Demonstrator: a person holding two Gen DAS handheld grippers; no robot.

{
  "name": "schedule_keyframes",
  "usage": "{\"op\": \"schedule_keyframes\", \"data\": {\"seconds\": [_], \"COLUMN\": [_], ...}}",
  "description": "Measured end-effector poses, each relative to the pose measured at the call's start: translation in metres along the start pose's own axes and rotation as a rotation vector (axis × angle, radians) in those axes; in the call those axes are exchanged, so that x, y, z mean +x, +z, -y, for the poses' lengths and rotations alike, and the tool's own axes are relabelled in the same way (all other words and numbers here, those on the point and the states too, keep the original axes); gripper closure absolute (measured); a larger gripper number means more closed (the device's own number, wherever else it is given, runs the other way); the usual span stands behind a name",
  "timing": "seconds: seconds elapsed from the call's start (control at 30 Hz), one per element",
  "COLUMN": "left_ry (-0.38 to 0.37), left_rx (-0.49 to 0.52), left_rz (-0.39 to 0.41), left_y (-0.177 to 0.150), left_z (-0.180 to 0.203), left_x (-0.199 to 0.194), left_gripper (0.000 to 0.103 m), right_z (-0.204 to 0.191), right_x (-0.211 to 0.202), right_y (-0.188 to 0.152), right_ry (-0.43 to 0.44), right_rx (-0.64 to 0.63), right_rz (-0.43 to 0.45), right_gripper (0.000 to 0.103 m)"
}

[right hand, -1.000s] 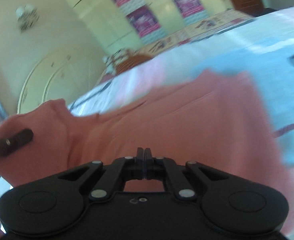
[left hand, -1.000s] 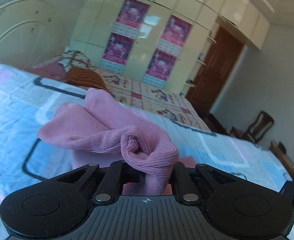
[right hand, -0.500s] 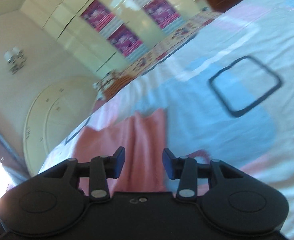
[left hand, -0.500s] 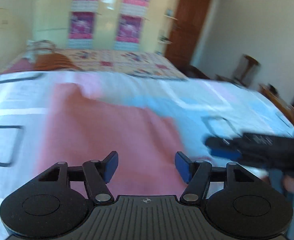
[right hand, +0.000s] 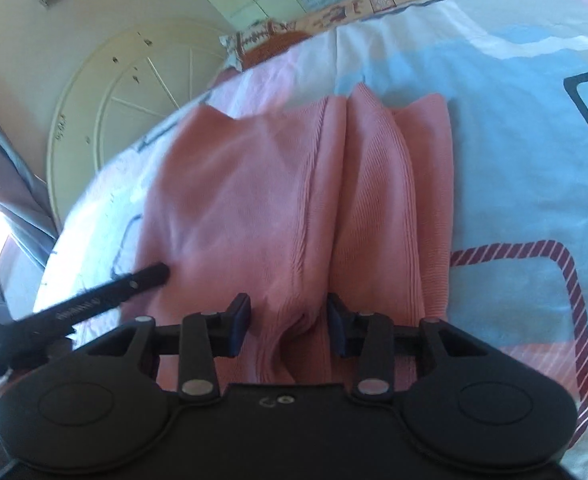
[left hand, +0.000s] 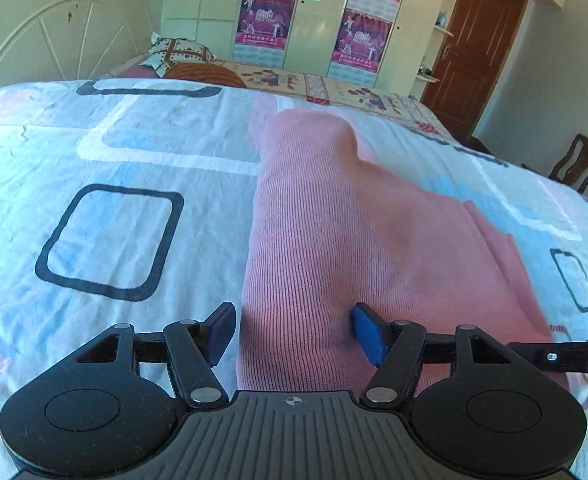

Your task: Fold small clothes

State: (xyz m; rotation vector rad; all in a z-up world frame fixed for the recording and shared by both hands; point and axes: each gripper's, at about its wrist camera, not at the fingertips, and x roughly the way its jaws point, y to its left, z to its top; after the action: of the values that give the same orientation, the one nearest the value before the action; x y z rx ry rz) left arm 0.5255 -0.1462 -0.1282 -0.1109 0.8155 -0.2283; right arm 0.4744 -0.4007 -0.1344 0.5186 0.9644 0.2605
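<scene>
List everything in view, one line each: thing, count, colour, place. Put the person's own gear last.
knit garment: one, pink, spread flat on the bed, creased lengthwise in the right wrist view
bedsheet: one, white and pale blue with dark outlined squares, under the garment
pillow: one, patterned, at the headboard
headboard: one, cream, behind the bed
wardrobe: one, cream, with purple posters, on the far wall
door: one, brown, right of the wardrobe
chair: one, dark wood, right of the bed
left gripper: black, blue pads, open over the garment's near edge
right gripper: black, open astride a garment fold
</scene>
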Motion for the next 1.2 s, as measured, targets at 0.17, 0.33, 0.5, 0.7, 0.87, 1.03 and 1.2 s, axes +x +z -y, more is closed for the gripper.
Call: {"op": "schedule_keyframes", "data": {"seconds": [0.17,0.33,0.5,0.7,0.87,1.03,1.2], "left_ry": [-0.022,-0.078,-0.069,-0.075,-0.066,-0.075,-0.118], "left_rx": [0.011,0.014,0.081,0.100,0.070,0.035,-0.004], "left_rz": [0.064,0.019,-0.033,0.007,0.039,0.046,0.007], "left_y": [0.016,0.022,0.009,0.021,0.046,0.068,0.074], "left_z": [-0.011,-0.008,0.016,0.010,-0.006,-0.013,-0.015], "left_x": [-0.007,-0.001,0.014,0.004,0.016,0.045,0.074], "left_gripper": [0.038,0.038,0.038,0.038,0.038,0.038,0.038], "right_z": [-0.022,-0.042,-0.004,0.008,0.009,0.023,0.019], "right_x": [-0.004,-0.052,-0.057,-0.046,-0.047,-0.012,0.000], "right_y": [0.003,-0.004,-0.028,-0.027,0.001,0.046,0.052], "right_ry": [-0.054,-0.111,-0.219,-0.171,-0.208,-0.220,-0.237], "right_rx": [-0.096,-0.205,-0.138,-0.063,-0.077,-0.035,-0.125], "right_rz": [0.043,0.177,0.145,0.148,0.238,0.236,0.216], "right_gripper": [0.092,0.093,0.093,0.084,0.056,0.060,0.094]}}
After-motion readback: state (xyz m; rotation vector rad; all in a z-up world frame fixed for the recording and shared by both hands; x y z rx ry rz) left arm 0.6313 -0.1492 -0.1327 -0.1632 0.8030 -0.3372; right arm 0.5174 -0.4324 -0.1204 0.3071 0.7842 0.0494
